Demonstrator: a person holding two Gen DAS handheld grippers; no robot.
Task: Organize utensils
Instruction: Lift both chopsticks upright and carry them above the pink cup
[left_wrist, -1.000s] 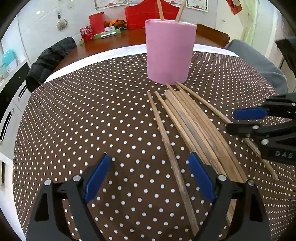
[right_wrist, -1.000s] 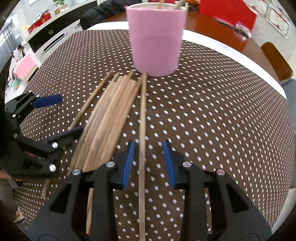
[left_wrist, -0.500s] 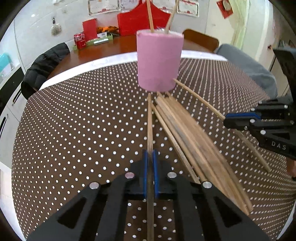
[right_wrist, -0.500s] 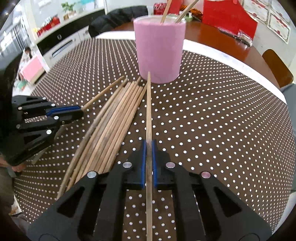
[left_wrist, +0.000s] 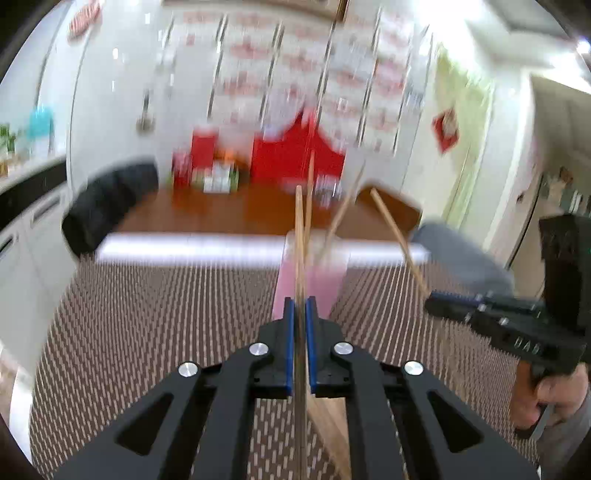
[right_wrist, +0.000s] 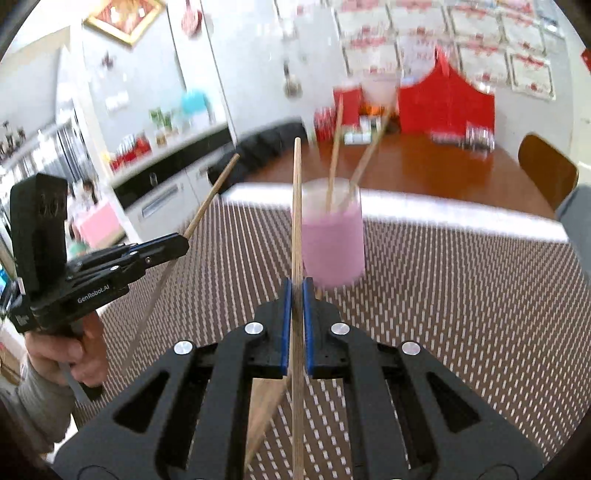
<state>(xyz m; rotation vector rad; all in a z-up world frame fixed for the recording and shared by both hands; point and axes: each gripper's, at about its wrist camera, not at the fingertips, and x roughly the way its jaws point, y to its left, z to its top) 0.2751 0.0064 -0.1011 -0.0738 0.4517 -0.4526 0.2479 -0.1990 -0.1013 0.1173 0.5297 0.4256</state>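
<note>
My left gripper (left_wrist: 300, 306) is shut on a wooden chopstick (left_wrist: 300, 236), lifted above the table and pointing up toward the pink cup (left_wrist: 314, 284). My right gripper (right_wrist: 296, 288) is shut on another chopstick (right_wrist: 296, 206), also raised, with the pink cup (right_wrist: 332, 247) just ahead to the right. Two chopsticks stand in the cup (right_wrist: 334, 162). The right gripper with its chopstick shows at the right of the left wrist view (left_wrist: 443, 302); the left one shows at the left of the right wrist view (right_wrist: 177, 243). A few loose chopsticks (left_wrist: 328, 417) lie under the grippers.
The brown polka-dot tablecloth (right_wrist: 461, 295) covers the table. A wooden table with red boxes (right_wrist: 447, 107) stands behind. A dark jacket hangs on a chair (left_wrist: 107, 199) at the back left. A brown chair (right_wrist: 546, 170) is at the right.
Both grippers have risen from the table with their chopsticks and tilted them upward. The pile of chopsticks is now mostly out of view below.
</note>
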